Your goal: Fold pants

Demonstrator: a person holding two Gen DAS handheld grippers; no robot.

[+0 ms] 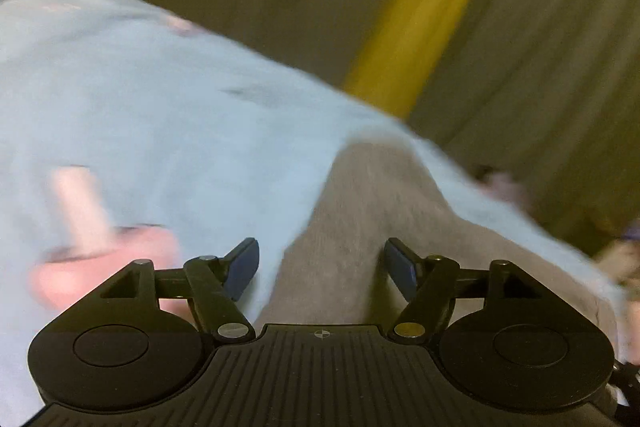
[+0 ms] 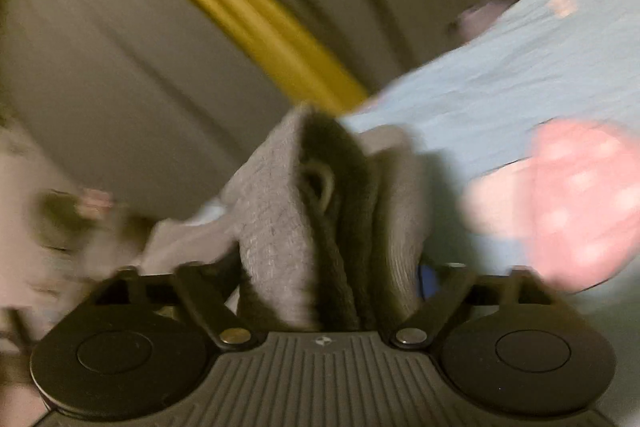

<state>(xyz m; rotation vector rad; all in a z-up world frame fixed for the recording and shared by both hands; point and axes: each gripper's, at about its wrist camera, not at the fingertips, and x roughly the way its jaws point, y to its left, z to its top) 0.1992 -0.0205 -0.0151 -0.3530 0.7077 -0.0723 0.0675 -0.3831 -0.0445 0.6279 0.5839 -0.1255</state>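
Note:
The pants are grey-beige knit fabric. In the left wrist view a stretch of them [image 1: 372, 211] runs away from between my left gripper's [image 1: 322, 265] blue-padded fingers, which stand apart; whether they touch the cloth is unclear. In the right wrist view a bunched, ribbed waistband part of the pants [image 2: 280, 211] fills the space between my right gripper's [image 2: 332, 279] fingers, which look closed on it; the pads are mostly hidden by cloth. Both views are motion-blurred.
A light blue sheet [image 1: 140, 99] covers the surface under the pants and shows in the right wrist view [image 2: 500, 83] too. A pink spotted item [image 2: 568, 203] lies on it, also in the left view [image 1: 80, 267]. Olive curtains with a yellow stripe [image 1: 420, 7] hang behind.

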